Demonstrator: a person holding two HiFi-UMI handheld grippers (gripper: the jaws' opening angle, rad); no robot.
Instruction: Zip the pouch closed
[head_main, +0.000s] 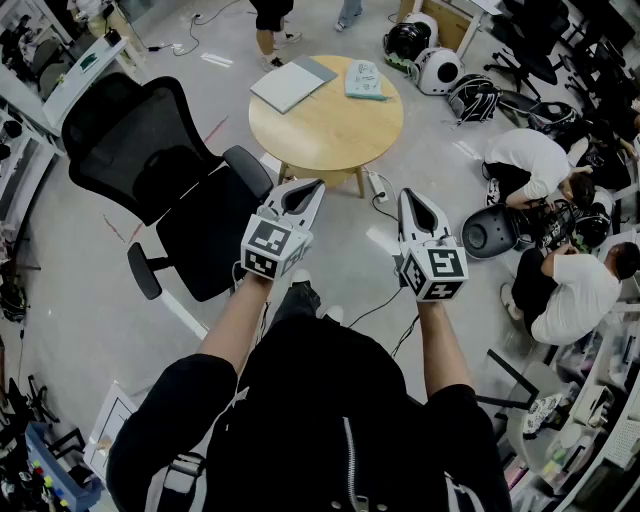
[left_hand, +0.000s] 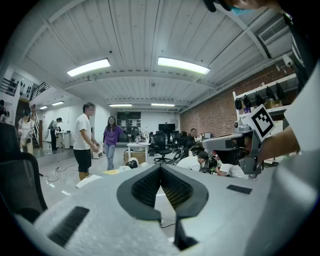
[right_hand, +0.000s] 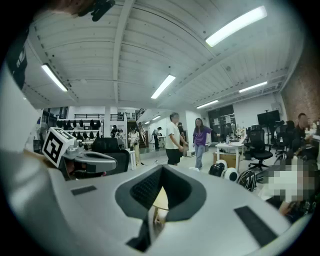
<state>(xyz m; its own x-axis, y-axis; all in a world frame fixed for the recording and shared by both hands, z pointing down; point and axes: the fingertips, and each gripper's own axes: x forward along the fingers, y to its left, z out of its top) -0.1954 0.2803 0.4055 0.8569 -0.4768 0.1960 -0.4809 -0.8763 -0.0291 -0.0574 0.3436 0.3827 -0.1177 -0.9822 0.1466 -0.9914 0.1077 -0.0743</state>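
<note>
Fingers (left_hand: 146, 187) of the left gripper (head_main: 314, 190) are pressed together with nothing between them; the right gripper (head_main: 410, 198) is likewise closed and empty. Both are held side by side in the air above the floor (head_main: 80, 300). Ahead, well apart from them, a flat teal pouch (head_main: 363, 80) lies on a round wooden desk (head_main: 330, 130), beside a flat grey item (head_main: 292, 84). A black office chair (head_main: 150, 150) stands to the left.

The head camera looks steeply down on the round table (head_main: 325, 120). Each gripper camera sits close behind its jaws, facing level toward the same white-shirted standing person (left_hand: 83, 137).
</note>
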